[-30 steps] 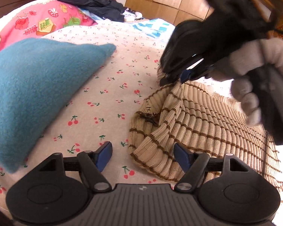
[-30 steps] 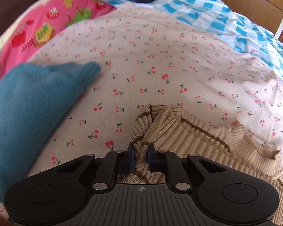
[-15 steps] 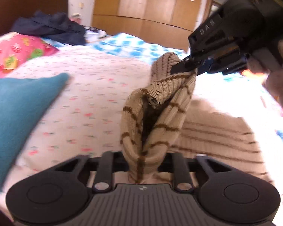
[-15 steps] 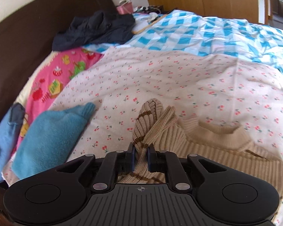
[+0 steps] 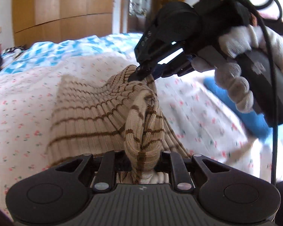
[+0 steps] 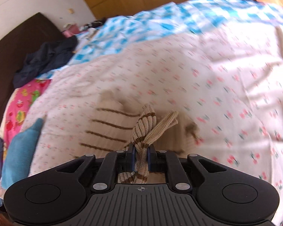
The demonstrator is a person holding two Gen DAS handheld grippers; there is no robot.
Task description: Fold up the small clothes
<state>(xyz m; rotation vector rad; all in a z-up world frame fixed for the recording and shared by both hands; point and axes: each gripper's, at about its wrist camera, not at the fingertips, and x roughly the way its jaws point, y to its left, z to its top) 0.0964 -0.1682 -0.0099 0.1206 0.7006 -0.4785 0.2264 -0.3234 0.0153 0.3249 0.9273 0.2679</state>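
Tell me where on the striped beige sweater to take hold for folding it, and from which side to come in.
Grip the ribbed edge of the striped beige sweater, as both grippers do now: the left gripper and right gripper are each shut on a bunched fold of it. Come from above at the near edge: the rest lies flat on the cherry-print sheet, so only a pinched-up edge gives the fingers purchase.

Open cherry-print sheet (image 6: 207,71) lies ahead and right of the right tongs. A teal cushion (image 6: 20,150) blocks their left; a dark clothes heap (image 6: 47,56) sits far left.
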